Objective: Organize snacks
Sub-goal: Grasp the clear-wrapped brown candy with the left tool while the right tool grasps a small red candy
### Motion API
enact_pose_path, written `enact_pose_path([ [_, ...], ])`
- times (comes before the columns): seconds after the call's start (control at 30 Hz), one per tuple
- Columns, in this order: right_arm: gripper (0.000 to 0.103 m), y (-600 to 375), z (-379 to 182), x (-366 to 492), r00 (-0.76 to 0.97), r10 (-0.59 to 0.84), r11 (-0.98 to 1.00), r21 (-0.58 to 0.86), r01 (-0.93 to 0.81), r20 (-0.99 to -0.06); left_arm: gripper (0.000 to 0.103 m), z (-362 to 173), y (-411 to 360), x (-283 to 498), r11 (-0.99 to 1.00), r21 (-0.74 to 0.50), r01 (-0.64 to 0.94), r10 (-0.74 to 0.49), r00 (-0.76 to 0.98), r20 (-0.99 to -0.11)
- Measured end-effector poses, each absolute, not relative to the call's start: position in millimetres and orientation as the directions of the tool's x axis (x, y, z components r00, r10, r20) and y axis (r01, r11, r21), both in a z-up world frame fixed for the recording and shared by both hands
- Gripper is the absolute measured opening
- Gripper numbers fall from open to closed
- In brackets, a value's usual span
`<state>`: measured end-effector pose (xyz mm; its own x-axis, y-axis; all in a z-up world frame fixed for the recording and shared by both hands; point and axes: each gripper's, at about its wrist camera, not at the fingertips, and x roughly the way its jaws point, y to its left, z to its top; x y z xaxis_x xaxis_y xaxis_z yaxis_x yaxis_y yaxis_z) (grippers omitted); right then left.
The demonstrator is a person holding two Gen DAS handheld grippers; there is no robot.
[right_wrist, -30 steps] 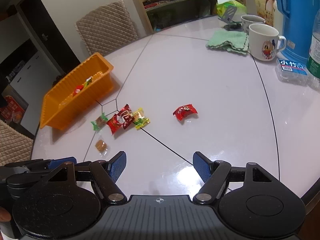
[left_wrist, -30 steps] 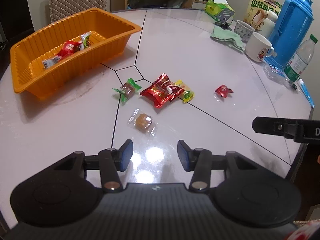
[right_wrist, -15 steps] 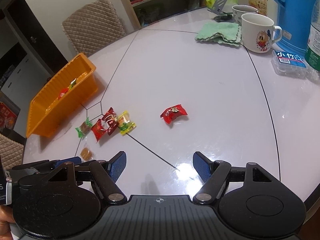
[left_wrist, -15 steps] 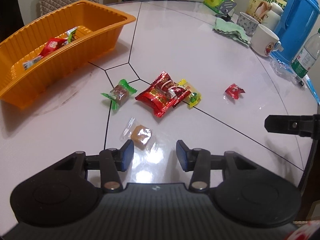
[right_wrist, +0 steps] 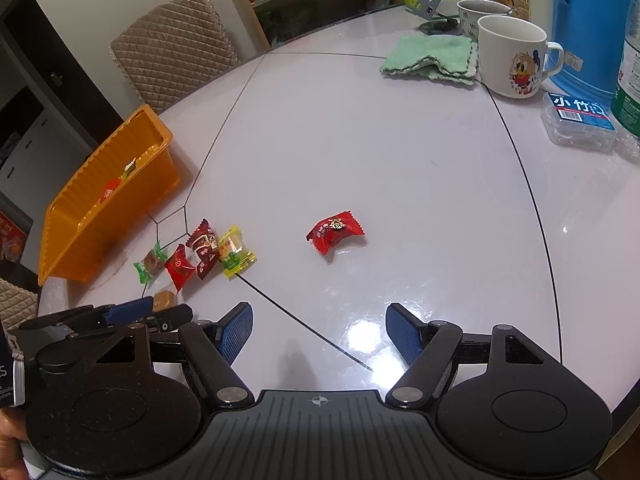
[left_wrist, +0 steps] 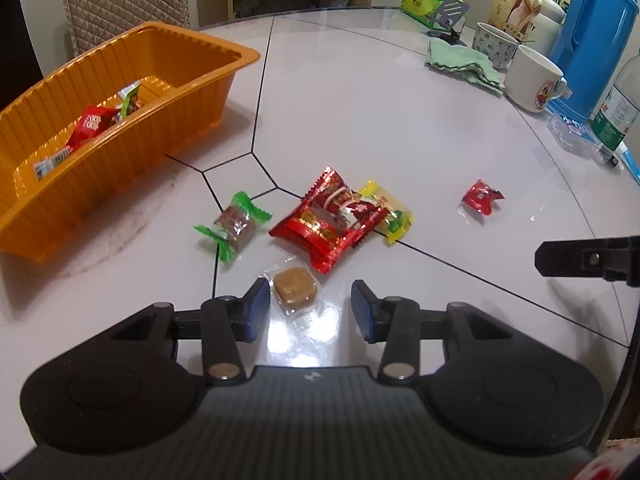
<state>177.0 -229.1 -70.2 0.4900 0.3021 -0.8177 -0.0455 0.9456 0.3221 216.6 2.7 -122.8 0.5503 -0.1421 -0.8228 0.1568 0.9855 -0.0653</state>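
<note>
Snack, a brown clear-wrapped square candy (left_wrist: 295, 289), sits between your left gripper's (left_wrist: 307, 309) spread fingers; your right gripper (right_wrist: 319, 334) gapes wide.

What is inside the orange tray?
The orange tray holds a red snack packet and a green-and-white wrapper. A white barcoded wrapper edge peeks out too; the near wall hides the rest.

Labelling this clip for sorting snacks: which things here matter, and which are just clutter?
Matter: orange tray, brown candy between the open left tongs, green candy, red packets, yellow candy, lone red candy.

Clutter: mugs, cloth, blue jug, bottle.
</note>
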Motion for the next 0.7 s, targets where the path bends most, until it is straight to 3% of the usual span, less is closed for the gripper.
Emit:
enact_pose_path([
  [0.53, 0.073, -225.7, -73.8, 179.6, 0.480, 0.307, 0.945, 0.321, -0.055, -0.822, 0.024, -122.7, 7.2, 221.8, 0.989, -0.041, 0.144, -0.115, 0.551, -0.827],
  [0.57, 0.073, -225.5, -74.0, 179.4, 0.480, 0.307, 0.946, 0.321, -0.055, -0.822, 0.020, -122.7, 7.0, 221.6, 0.989, -0.037, 0.145, -0.111, 0.551, -0.827],
  [0.7, 0.073, -226.2, -74.0, 178.9, 0.485, 0.309, 0.945, 0.323, -0.057, -0.818, 0.019, -122.0, 10.2, 221.7, 0.989, -0.039, 0.142, -0.112, 0.549, -0.828],
])
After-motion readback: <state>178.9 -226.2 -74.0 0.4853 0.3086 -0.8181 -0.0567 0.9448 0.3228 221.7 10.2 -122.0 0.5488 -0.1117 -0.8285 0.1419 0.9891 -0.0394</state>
